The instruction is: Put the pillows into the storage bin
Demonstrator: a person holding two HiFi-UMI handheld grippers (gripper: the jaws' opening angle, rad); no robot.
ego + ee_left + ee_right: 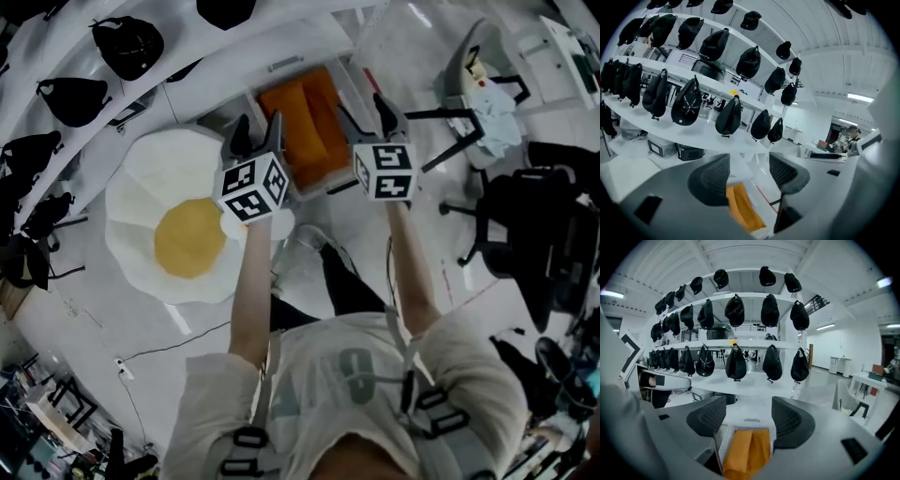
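Head view: my left tongs (259, 136) and right tongs (370, 117) hang side by side over the storage bin (281, 66), which stands on the floor. Both are spread wide and hold nothing. The orange pillow (305, 122) lies inside the bin, under and between them. The egg pillow (178, 225), white with a yellow yolk, lies flat on the floor just beside the bin on my left. I judge the orange one done and the egg one next. It looks broader than the bin's mouth, so I should take it by two opposite edges of the white, one edge per tongs, and let it sag or fold as it goes in.

Left gripper view: the left tongs (749, 176) stand well apart with only air between the pads. Below them I see the bin's white wall (737, 172) and the orange pillow (740, 208) resting in it. I would lift clear of that wall before swinging left, so I don't drag the bin.

Right gripper view: the right tongs (749, 417) are just as wide and empty. They look straight down the bin's rim (722, 442) onto the orange pillow (747, 451), which fills most of the bottom. The egg will have to sit on top, so I'd press it down gently. The rack of black caps (736, 364) behind stays out of my way.
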